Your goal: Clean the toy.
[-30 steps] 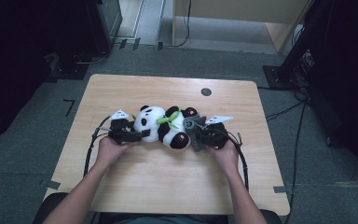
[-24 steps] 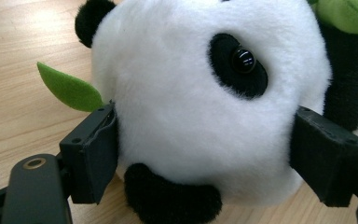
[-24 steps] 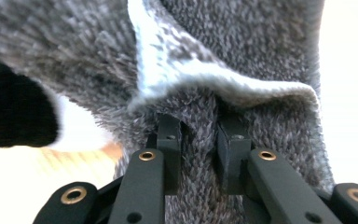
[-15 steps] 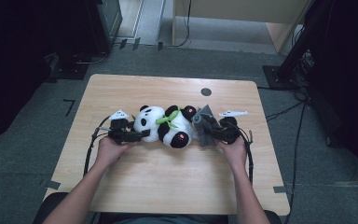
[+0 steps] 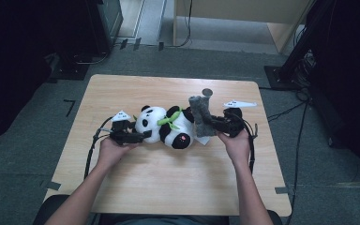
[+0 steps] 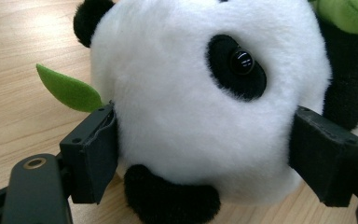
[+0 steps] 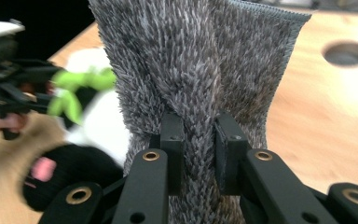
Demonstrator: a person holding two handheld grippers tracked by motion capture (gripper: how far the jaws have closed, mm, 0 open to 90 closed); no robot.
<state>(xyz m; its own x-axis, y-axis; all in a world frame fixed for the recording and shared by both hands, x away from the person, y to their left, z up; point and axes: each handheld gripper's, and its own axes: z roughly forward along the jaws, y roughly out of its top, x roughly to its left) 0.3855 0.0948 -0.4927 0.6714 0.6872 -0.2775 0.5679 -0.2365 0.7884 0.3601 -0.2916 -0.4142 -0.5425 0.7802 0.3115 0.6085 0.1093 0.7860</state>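
Wooden table [image 5: 168, 187]: fluffy black-white panda [image 5: 166, 124]

Pale wooden table [image 5: 168, 187] on grey carpet floor [image 5: 28, 154], dark surroundings.

My right claw's view: panda [image 7: 81, 135] blurred at nine o'clock, grey cloth [image 7: 200, 79] cut off at twelve, its pinched fold hiding behind my pads.

Lab: taped grey carpet [image 5: 309, 154], cables [image 5: 286, 112], stand bases [image 5: 281, 77].
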